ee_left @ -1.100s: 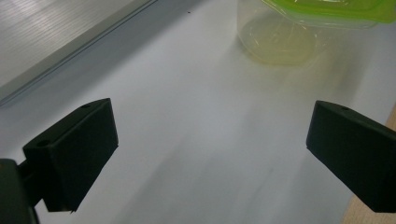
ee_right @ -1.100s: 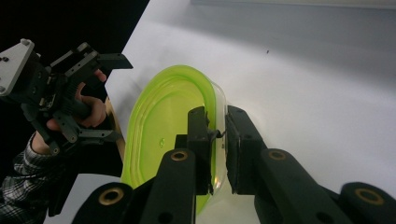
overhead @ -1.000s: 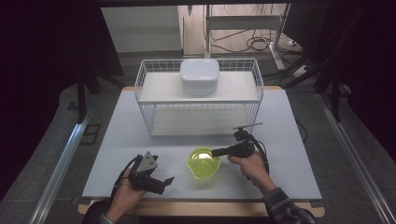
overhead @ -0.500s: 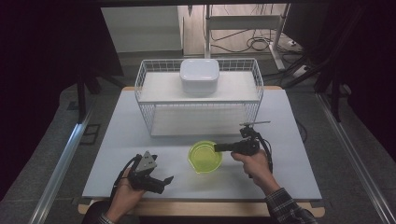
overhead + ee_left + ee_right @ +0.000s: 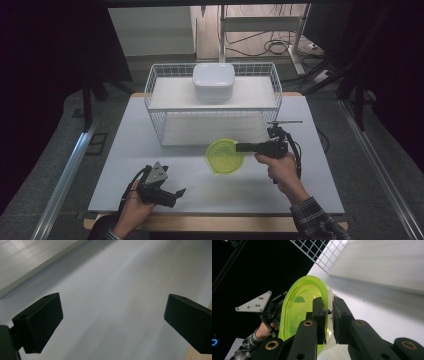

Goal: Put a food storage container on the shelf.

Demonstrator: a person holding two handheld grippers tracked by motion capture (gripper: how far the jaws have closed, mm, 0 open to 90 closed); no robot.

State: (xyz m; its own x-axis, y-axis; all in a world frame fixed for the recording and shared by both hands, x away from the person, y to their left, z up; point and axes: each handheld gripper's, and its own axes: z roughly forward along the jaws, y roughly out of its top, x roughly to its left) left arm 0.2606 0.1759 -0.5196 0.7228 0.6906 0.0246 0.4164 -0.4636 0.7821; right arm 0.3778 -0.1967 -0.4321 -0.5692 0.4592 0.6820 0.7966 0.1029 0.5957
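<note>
- My right claw (image 5: 239, 147), clamped on the rim of the lime-green bowl (image 5: 225, 156), holds it tipped above the desk (image 5: 320, 190), right of centre, just in front of the wire rack (image 5: 155, 125).
- In the right gripper view one jaw sits inside the bowl's wall, the other outside.
- My left claw (image 5: 176, 192) rests near the desk's front edge, toward its left corner, jaws spread wide with nothing but bare desk between them.
- A white lidded container (image 5: 213, 81) sits on the rack's top shelf.
</note>
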